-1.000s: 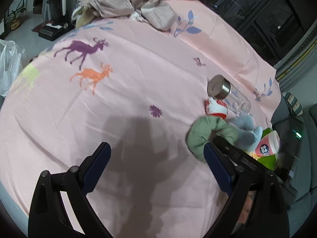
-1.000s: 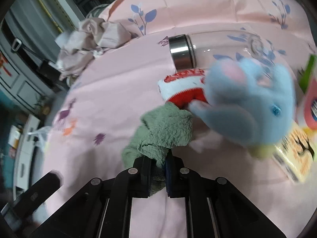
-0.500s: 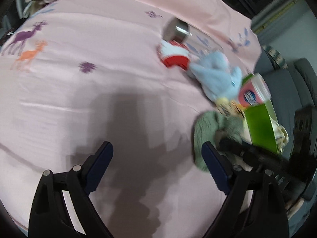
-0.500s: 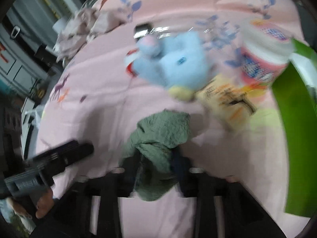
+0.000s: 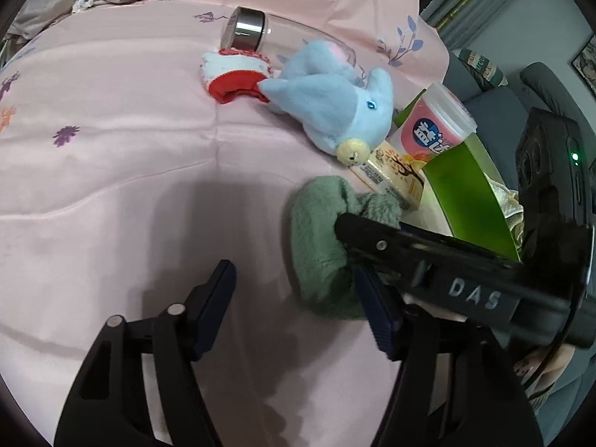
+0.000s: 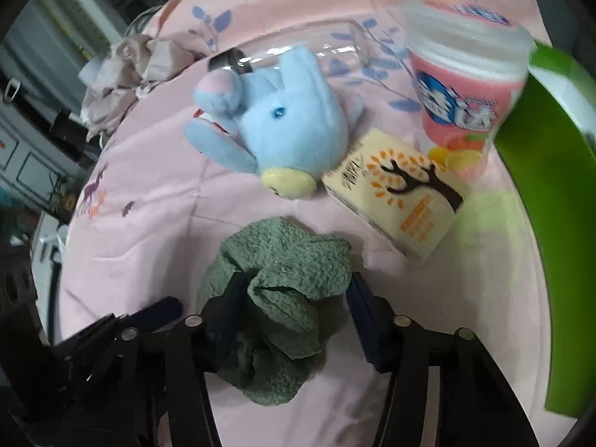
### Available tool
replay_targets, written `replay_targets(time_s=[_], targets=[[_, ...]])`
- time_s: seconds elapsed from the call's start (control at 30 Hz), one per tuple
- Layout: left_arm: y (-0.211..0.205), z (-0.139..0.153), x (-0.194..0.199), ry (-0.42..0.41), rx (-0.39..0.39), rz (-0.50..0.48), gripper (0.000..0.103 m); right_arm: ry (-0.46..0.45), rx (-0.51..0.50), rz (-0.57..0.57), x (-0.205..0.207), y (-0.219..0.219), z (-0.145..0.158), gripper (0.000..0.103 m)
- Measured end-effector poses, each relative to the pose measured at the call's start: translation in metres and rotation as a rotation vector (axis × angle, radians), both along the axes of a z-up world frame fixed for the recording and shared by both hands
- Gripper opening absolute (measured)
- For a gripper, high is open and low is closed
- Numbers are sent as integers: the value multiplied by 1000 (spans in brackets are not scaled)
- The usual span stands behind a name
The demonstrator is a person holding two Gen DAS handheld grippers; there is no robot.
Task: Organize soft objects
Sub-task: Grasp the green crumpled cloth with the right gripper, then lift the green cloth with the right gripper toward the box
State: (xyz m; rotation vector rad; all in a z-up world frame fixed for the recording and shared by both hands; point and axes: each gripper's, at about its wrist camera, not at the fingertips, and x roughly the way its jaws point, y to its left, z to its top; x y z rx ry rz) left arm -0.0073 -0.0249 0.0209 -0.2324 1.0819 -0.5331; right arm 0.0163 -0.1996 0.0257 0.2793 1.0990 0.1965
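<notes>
A green terry cloth [image 6: 283, 283] lies bunched on the pink sheet between the spread fingers of my right gripper [image 6: 298, 294], which is open around it. It also shows in the left wrist view [image 5: 320, 242], under the right gripper's black arm. A blue plush toy [image 6: 283, 123] lies just beyond it, also seen in the left wrist view [image 5: 327, 104]. A red and white sock [image 5: 234, 78] lies beside the plush. My left gripper [image 5: 294, 290] is open and empty, just left of the cloth.
A green bin [image 6: 544, 193] stands at the right, with cloth showing inside it in the left wrist view [image 5: 469, 201]. A pink tub [image 6: 465, 74], a yellow tissue pack [image 6: 398, 193] and a clear bottle with a steel cap [image 5: 249, 31] lie nearby. Crumpled bedding [image 6: 126, 74] lies far back.
My right gripper carried the green cloth toward the green bin, set it on the sheet near the tissue pack, and opened. My left gripper swung right toward the cloth.
</notes>
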Motion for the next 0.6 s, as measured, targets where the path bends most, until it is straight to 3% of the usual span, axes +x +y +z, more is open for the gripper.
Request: replay_targets(time_s=[0.17, 0.23, 0.37, 0.5, 0.6], targets=[[-14, -4, 6, -38, 41, -29, 40, 27, 105, 20, 3, -2, -5, 27], [-20, -5, 6, -73, 59, -54, 28, 32, 117, 23, 4, -4, -7, 26], [-20, -3, 5, -92, 60, -73, 19, 32, 130, 44, 2, -5, -3, 25], [-33, 19, -2, -125, 85, -69, 17, -14, 129, 46, -6, -10, 13, 24], [-39, 43, -10, -179, 61, -63, 17, -118, 107, 42, -19, -19, 42, 24]])
